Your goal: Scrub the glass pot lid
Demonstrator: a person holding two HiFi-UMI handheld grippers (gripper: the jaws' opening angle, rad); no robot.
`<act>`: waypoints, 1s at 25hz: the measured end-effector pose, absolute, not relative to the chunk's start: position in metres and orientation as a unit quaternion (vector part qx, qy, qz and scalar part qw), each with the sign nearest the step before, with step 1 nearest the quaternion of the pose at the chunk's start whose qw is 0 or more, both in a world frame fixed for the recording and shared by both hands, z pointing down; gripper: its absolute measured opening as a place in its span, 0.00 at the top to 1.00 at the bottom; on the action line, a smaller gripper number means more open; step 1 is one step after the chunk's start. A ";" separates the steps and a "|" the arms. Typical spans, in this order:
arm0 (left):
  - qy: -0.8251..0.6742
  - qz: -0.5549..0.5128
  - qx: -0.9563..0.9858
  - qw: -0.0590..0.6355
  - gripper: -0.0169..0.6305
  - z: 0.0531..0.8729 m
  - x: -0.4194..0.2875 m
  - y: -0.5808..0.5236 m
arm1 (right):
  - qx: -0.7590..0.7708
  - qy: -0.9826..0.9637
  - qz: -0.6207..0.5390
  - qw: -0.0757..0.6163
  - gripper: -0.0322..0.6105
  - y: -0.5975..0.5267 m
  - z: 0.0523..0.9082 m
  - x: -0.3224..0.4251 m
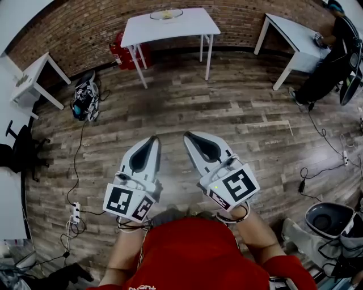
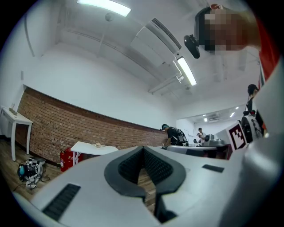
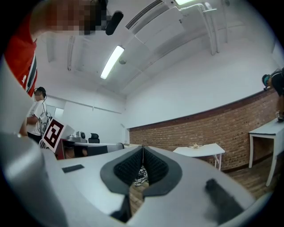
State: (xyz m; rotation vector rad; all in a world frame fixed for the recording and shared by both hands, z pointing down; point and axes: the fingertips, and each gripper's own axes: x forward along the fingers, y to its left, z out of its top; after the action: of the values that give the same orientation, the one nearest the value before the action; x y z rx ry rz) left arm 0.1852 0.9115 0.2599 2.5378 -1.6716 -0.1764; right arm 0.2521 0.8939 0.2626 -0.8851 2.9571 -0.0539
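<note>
Glass pot lid (image 1: 166, 14) is not within reach, so the step in hand, as I judge it, is the walk up to it, and no scrubbing has begun. Nearest, the left tool (image 1: 153, 140) and the right tool (image 1: 189, 136) are held side by side at the waist, tips forward, each with its jaws pressed together and nothing between them. To do this well, both should probably open before arrival: one to steady the lid by its rim or knob, since wet glass will likely slip, the other to take a scrubber. I can make out no scrubber from here. Just beyond the tips is wooden floor (image 1: 227, 113), with a cable (image 1: 76, 170) trailing off to the left tool's side; heading straight forward should keep feet away from it. Farthest out, well apart from both tools and roughly in line with the gap between them, stands a white counter (image 1: 190, 28) against the brick wall (image 1: 85, 34). The clear round thing on its far edge looks like the lid, though it is too small to be sure.
</note>
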 end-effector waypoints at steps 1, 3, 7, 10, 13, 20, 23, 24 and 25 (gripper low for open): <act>-0.550 -0.058 0.832 0.048 0.95 0.259 0.187 0.909 | -0.285 0.958 -0.014 0.027 0.90 0.892 0.261 0.255; -0.554 -0.059 0.829 0.047 0.95 0.256 0.188 0.906 | -0.283 0.959 -0.009 0.026 0.90 0.888 0.259 0.261; -0.566 -0.061 0.821 0.045 0.95 0.253 0.186 0.901 | -0.283 0.959 -0.012 0.025 0.90 0.878 0.259 0.272; -0.571 -0.062 0.817 0.040 0.95 0.248 0.184 0.889 | -0.283 0.959 -0.015 0.027 0.90 0.864 0.258 0.274; -0.576 -0.065 0.814 0.034 0.95 0.248 0.175 0.875 | -0.284 0.958 -0.010 0.026 0.90 0.847 0.259 0.270; -0.578 -0.072 0.812 0.026 0.95 0.255 0.144 0.822 | -0.292 0.956 -0.002 0.018 0.90 0.791 0.267 0.247; -0.578 -0.070 0.813 0.021 0.95 0.257 0.123 0.789 | -0.293 0.956 0.000 0.015 0.90 0.760 0.269 0.225; -0.577 -0.069 0.813 0.019 0.95 0.257 0.116 0.777 | -0.293 0.956 0.002 0.014 0.90 0.748 0.268 0.218; -0.576 -0.068 0.814 0.018 0.95 0.257 0.109 0.764 | -0.294 0.956 0.004 0.012 0.90 0.736 0.267 0.212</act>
State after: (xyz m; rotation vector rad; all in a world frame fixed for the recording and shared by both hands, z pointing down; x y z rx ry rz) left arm 0.1094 0.7638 0.2571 2.5291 -1.7907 -0.2119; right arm 0.2120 0.7358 0.2674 -0.9152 2.9797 0.0130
